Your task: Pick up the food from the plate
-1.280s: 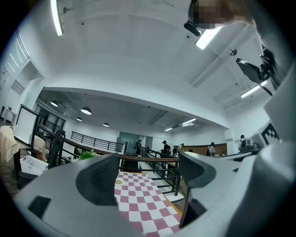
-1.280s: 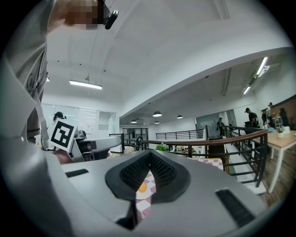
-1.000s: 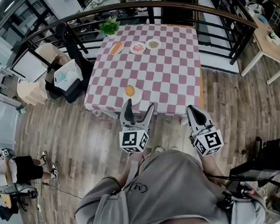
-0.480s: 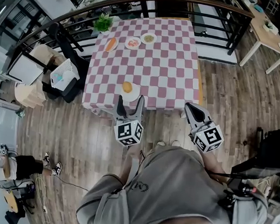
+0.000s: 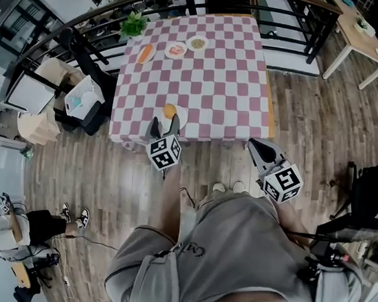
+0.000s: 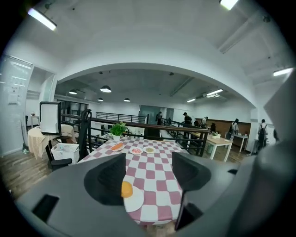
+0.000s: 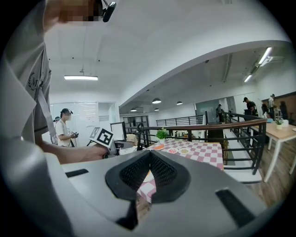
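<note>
A white plate [image 6: 138, 202] lies on the checked table [image 5: 220, 84] just ahead of the left gripper [image 6: 148, 172], and on it sits one round orange food piece [image 6: 126, 189]. The jaws stand wide and have just been closing; the food shows at the left of the gap, just ahead of the tips, untouched and partly hidden behind the left jaw. Far beyond the jaws, three small plates [image 6: 136, 151] carry food too small to name. The right gripper [image 7: 149, 159], jaws together and empty, hangs off the table's near edge
</note>
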Tool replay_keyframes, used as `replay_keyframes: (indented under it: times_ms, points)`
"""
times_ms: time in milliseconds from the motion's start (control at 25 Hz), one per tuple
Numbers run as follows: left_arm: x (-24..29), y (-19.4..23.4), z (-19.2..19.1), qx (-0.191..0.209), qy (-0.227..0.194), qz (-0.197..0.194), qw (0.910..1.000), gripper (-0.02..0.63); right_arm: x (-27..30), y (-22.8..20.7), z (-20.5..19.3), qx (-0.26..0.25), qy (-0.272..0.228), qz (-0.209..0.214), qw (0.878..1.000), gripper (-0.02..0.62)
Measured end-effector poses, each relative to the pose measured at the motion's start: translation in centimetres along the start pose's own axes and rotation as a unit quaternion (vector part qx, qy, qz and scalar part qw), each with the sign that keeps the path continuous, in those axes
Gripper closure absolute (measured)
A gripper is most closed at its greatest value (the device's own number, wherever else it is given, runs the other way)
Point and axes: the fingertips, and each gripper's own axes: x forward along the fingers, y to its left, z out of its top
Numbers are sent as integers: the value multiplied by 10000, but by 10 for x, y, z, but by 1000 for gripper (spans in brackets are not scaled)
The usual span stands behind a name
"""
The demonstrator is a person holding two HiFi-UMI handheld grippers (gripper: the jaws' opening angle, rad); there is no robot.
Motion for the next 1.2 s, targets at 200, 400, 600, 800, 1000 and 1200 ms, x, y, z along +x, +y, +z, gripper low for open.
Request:
replay_keyframes:
  times_ms: [200,400,600,800,1000,1200]
  points:
    - [45,28,-25,190,529,34,9984,281,-8,-3,-6,-3,94,-121,9999,581]
    - [88,48,-58,372,1193,60,9921,281,-19,-15,-11,25,166,-426,9990,581]
    - [127,65,-96,287,1866,103,9820,281,-27,-27,-15,35,238,-733,9970,581]
    - [157,84,-139,80,2495,225,9681,281,-32,-35,-17,59,294,-940,9951,581]
    - [181,106,-183,-126,3090,326,9504,281,-38,-44,-21,123,374,-1162,9925,581]
    - [200,121,-210,-309,3369,435,9400,281,-48,-60,-24,149,464,-1479,9878,581]
